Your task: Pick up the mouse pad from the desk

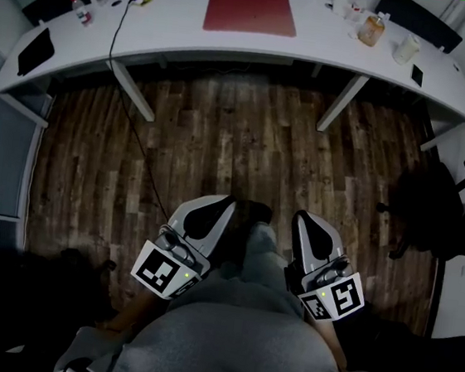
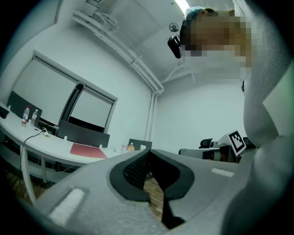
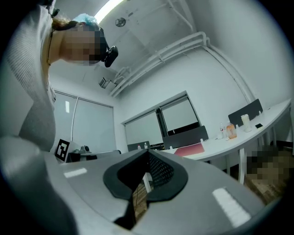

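We find the red mouse pad (image 1: 252,11) lying flat at the top centre of the frame, on the white desk (image 1: 232,46), well apart from both grippers. The left gripper (image 1: 220,205) and right gripper (image 1: 302,221) sit at lower centre. Each has its jaws closed together, with nothing between them.

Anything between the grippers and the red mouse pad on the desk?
Nothing visible. The left gripper and right gripper sit shut near the person's body; only open wood floor separates them from the desk. The mouse pad lies uncovered; a black cable trails off to its left.
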`<state>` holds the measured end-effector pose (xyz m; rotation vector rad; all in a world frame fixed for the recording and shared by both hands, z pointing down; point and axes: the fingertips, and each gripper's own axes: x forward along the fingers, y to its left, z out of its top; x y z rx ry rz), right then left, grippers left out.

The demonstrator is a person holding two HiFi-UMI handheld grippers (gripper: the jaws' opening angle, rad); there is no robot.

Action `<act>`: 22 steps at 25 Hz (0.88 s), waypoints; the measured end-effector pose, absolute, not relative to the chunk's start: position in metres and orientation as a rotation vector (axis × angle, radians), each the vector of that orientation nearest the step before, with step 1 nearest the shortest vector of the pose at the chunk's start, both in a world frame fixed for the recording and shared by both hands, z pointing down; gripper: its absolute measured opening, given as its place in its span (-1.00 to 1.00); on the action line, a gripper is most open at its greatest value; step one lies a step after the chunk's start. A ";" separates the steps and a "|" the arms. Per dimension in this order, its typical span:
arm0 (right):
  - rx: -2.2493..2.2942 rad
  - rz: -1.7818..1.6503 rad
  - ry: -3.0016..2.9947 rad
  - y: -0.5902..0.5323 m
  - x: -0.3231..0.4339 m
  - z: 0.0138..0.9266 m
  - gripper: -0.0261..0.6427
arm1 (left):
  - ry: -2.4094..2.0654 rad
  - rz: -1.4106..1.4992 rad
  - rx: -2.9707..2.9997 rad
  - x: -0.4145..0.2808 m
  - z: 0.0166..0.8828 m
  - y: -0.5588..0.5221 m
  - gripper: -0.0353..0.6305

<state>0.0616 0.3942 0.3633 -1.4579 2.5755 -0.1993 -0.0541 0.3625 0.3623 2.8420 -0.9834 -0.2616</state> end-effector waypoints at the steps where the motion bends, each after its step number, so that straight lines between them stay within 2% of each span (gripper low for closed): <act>1: -1.457 -0.195 2.575 0.391 0.061 0.363 -0.92 | -0.981 -0.265 2.843 -0.055 0.362 0.359 -0.90; 14: -1.331 -0.125 2.676 0.306 0.042 0.365 -0.92 | -1.108 -0.273 2.838 -0.064 0.364 0.290 -0.90; 22: -1.286 -0.101 2.684 0.213 0.071 0.349 -0.92 | -1.161 -0.287 2.827 -0.044 0.352 0.205 -0.90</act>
